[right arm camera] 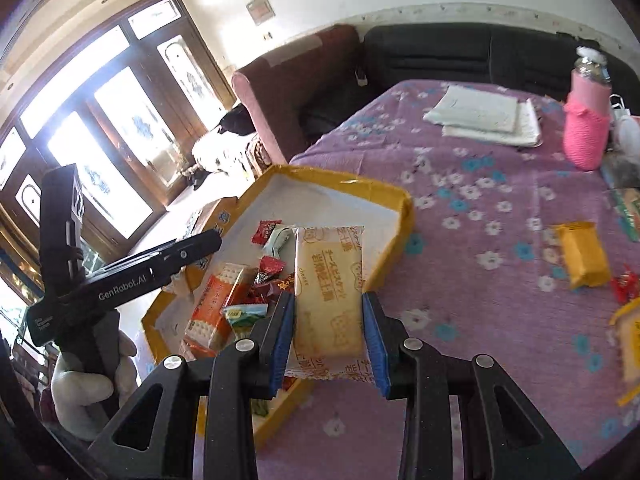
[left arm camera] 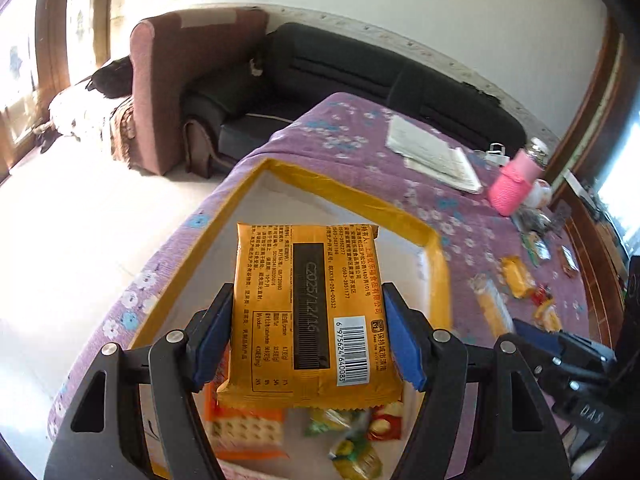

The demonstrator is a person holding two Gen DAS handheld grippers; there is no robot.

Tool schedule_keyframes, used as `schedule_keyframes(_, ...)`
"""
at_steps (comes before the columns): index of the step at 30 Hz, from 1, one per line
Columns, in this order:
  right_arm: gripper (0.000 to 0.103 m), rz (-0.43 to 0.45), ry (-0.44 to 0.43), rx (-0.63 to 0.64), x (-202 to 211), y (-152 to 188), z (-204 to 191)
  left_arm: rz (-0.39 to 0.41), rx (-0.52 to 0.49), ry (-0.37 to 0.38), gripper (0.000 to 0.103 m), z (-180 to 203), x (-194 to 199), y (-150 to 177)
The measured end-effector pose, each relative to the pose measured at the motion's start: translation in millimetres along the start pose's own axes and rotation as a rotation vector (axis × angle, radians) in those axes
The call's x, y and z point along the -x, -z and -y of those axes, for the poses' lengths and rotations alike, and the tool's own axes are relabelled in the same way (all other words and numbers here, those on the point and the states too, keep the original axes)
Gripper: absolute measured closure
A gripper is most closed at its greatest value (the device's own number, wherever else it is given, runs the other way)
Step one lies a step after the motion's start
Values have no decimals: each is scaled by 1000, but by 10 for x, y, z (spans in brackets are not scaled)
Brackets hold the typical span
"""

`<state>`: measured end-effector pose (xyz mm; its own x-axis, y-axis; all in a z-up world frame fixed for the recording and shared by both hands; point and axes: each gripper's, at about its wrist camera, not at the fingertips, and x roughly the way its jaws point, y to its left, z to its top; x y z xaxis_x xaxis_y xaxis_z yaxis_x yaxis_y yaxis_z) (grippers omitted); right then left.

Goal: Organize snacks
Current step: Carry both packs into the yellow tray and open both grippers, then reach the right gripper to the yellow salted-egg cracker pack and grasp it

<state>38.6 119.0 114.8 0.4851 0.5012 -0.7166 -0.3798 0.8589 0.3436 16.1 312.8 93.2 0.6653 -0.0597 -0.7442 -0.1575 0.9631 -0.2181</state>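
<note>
My left gripper (left arm camera: 308, 332) is shut on an orange snack packet (left arm camera: 308, 308) with a barcode and holds it over the yellow-rimmed box (left arm camera: 348, 194). In the right wrist view my right gripper (right arm camera: 330, 340) is shut on a cream cheese-cracker packet (right arm camera: 330, 288), its blue pads pressed to both sides, just beside the yellow-rimmed box's (right arm camera: 400, 200) near right corner. The box holds an orange-and-white cracker pack (right arm camera: 214, 308), red candies (right arm camera: 272, 268) and a green sweet (right arm camera: 244, 314). A white-gloved hand (right arm camera: 84, 388) grips the left tool's black handle (right arm camera: 120, 284).
On the purple flowered cloth (right arm camera: 480, 240) lie loose snacks: an orange packet (right arm camera: 584, 258), a red candy (right arm camera: 624, 286) and a cream packet (right arm camera: 634, 336). A pink-sleeved bottle (right arm camera: 586, 136) and folded white cloths (right arm camera: 480, 116) sit at the back. A dark sofa (right arm camera: 440, 52) and a maroon armchair (right arm camera: 296, 88) stand beyond.
</note>
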Motion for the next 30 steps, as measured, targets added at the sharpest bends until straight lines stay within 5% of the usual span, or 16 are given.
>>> schedule_keyframes(8,69,-87,15,-39,-743,-113,-50,-83,47,-15,33,-234,-403,-31)
schedule_keyframes(15,64,-95,21,-63,-968,-116,-47,-64,49,41,33,-254,-316,-41)
schedule_keyframes(24,51,20,-6,-64,-368,-42,25,85,-33,-30,23,109,451,141)
schedule_keyframes(30,50,90,89,-130,159,-18,652,129,-24,87,23,431,878,490)
